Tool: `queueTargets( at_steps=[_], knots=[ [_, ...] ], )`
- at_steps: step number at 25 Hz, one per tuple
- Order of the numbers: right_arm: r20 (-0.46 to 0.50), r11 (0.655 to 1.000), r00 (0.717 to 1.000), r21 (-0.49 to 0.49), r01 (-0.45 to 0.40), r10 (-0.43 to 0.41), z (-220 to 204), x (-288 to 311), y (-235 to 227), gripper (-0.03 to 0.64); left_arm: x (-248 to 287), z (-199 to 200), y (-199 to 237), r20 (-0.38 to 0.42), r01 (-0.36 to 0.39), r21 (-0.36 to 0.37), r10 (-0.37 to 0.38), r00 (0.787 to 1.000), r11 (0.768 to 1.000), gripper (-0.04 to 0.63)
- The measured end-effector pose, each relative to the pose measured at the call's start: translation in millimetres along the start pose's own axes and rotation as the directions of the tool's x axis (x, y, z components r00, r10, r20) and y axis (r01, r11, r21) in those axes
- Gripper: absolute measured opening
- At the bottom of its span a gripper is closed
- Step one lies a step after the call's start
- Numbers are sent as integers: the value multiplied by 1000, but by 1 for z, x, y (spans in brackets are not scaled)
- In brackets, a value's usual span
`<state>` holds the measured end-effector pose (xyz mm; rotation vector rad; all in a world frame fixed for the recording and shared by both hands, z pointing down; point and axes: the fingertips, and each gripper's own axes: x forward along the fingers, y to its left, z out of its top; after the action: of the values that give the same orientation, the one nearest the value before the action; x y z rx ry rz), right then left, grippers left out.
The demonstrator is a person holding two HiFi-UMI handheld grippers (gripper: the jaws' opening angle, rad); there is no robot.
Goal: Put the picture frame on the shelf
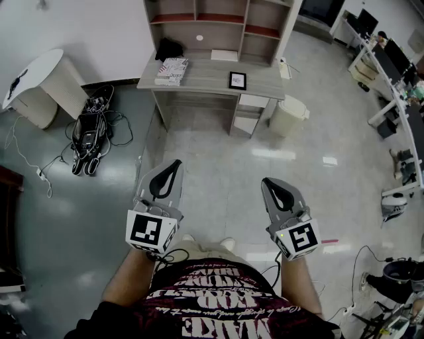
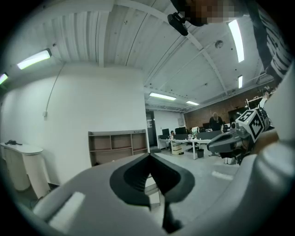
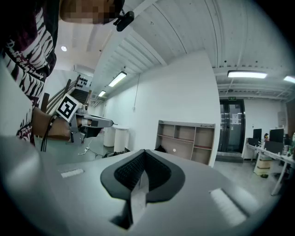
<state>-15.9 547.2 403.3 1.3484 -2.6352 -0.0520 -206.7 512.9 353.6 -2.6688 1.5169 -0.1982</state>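
Left tongs (image 1: 165, 180): closed tip to tip, nothing between, held low in front of the body.
Right tongs (image 1: 283, 193): pressed together too, empty, level with the left pair.
Small black picture frame (image 1: 238, 80): on the grey wooden tabletop (image 1: 205, 79), right of centre, well apart from both tongs.
Open wooden shelf unit (image 1: 218, 18): at the tabletop's back edge, behind the frame.
Stack of magazines (image 1: 172, 71): near the tabletop's left end.

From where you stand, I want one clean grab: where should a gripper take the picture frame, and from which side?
Take the picture frame by its top edge, jaws across its thin black border, coming from the open front of the desk. It sits alone near that front edge, shelves behind it; propped or flat, I cannot tell.
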Motion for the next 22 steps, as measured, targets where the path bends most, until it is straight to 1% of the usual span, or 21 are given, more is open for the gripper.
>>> queueTargets(
  at_steps=[2, 6, 8, 10, 13, 18, 22],
  knots=[
    [-2, 1000, 1000, 3, -10, 10, 2, 0, 3, 26, -7, -3, 3, 6, -9, -5, 9, 1000, 1000, 0],
    [-5, 998, 1000, 58, 1, 0, 7, -2, 12, 28, -21, -1, 19, 10, -23, -14, 23, 1000, 1000, 0],
    [-26, 998, 1000, 60, 17, -16, 7, 2, 19, 28, -26, -5, 33, 6, -29, -27, 29, 1000, 999, 0],
    [-51, 996, 998, 69, 51, -47, 7, 7, 24, 28, -33, -14, 47, -1, -28, -56, 28, 1000, 998, 0],
    [-61, 992, 995, 92, 88, -82, 13, 12, 34, 28, -43, -17, 63, 11, -15, -72, 16, 1000, 997, 0],
    [-60, 988, 989, 74, 138, -134, 27, 17, 52, 28, -50, -19, 87, 50, 14, -98, -10, 999, 995, 0],
    [-63, 984, 985, 60, 165, -162, 30, 10, 66, 28, -51, -22, 92, 59, 53, -110, -46, 997, 992, 0]
  ],
)
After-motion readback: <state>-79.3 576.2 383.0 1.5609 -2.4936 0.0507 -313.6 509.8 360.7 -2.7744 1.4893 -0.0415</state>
